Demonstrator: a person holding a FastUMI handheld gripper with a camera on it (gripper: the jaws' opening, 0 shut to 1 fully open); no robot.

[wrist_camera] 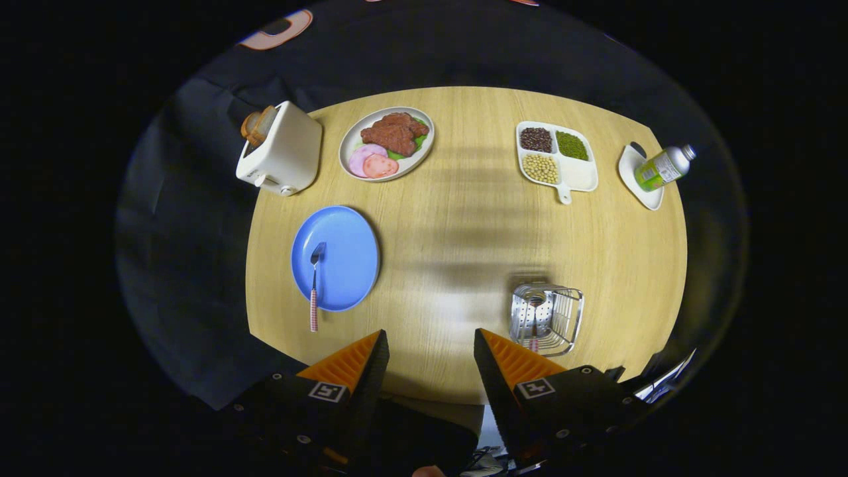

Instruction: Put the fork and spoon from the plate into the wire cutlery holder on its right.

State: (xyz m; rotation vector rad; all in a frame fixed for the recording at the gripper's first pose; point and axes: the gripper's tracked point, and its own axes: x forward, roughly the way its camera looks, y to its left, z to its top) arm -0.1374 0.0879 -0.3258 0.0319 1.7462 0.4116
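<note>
In the gripper view the fingers (429,348) stood spread wide apart with nothing between them, hovering over the near edge of the round wooden bench (464,225). Just ahead of the right finger stood the wire cutlery holder (546,318), upright, with one red-checked handle (533,343) showing inside it; which utensil that was could not be told. Ahead of the left finger and well apart from the holder lay the blue plate (344,255), and across its near-left rim rested a spoon (315,285), bowl on the plate and red-checked handle reaching out over the wood. Farther back sat a white toaster (281,156) with bread slices (258,124) standing in its slots, and beside it an oval plate (387,142) of meat, pink slices and green leaves. To the right a divided white dish (570,175) held dark beans, green beans and pale beans, one compartment bare. Beyond it a small white dish (635,177) carried a green-labelled bottle (664,167) lying tilted on it. Black cloth surrounded the bench on all sides
</note>
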